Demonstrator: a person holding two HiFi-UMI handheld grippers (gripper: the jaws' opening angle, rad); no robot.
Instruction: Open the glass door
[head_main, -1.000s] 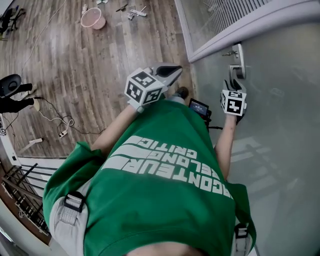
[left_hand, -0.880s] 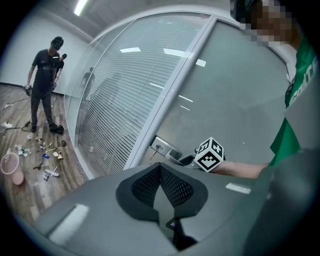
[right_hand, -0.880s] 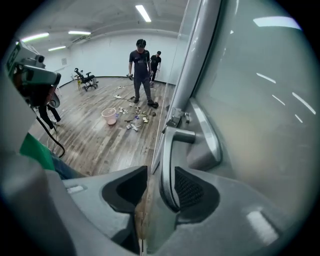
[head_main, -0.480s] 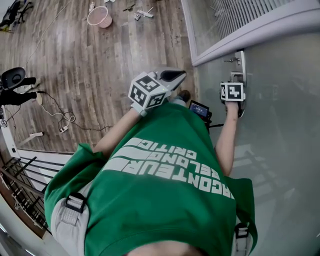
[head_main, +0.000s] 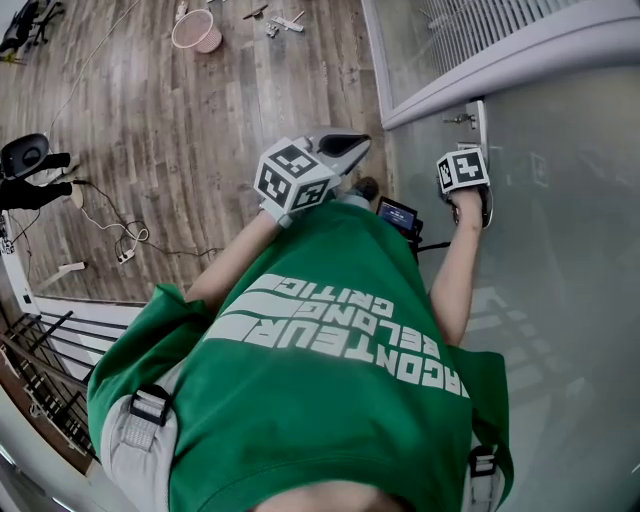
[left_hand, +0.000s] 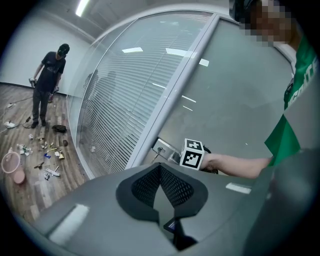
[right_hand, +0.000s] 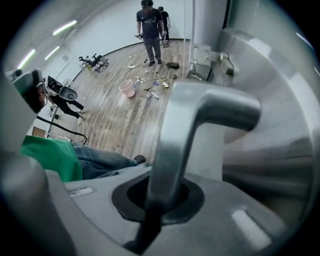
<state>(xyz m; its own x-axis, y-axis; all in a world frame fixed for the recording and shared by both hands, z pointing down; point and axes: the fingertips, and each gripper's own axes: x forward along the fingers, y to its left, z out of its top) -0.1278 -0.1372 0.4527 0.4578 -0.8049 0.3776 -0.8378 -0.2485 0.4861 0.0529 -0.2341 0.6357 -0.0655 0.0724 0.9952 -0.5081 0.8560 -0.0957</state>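
Observation:
The frosted glass door (head_main: 560, 250) fills the right of the head view, with its metal lock plate (head_main: 478, 115) at the door's edge. My right gripper (head_main: 470, 198) points down at that plate, and its jaws have just been closing with the door handle between them. The right gripper view shows the silver lever handle (right_hand: 200, 115) running down into my right gripper (right_hand: 157, 200), which is shut on it. My left gripper (head_main: 340, 145) hangs in front of my chest, away from the door. In its own view the left gripper (left_hand: 161, 187) is shut and empty.
A glass wall with blinds (head_main: 450, 30) adjoins the door. A pink basket (head_main: 188, 30) and scattered tools (head_main: 280, 22) lie on the wooden floor, with cables (head_main: 120, 240) and a black chair (head_main: 25, 165) at left. A person (left_hand: 47, 80) stands far off.
My right gripper has come down the lock plate, tipped to point downward, and its jaws have closed on the handle. The left gripper has stayed where it was.

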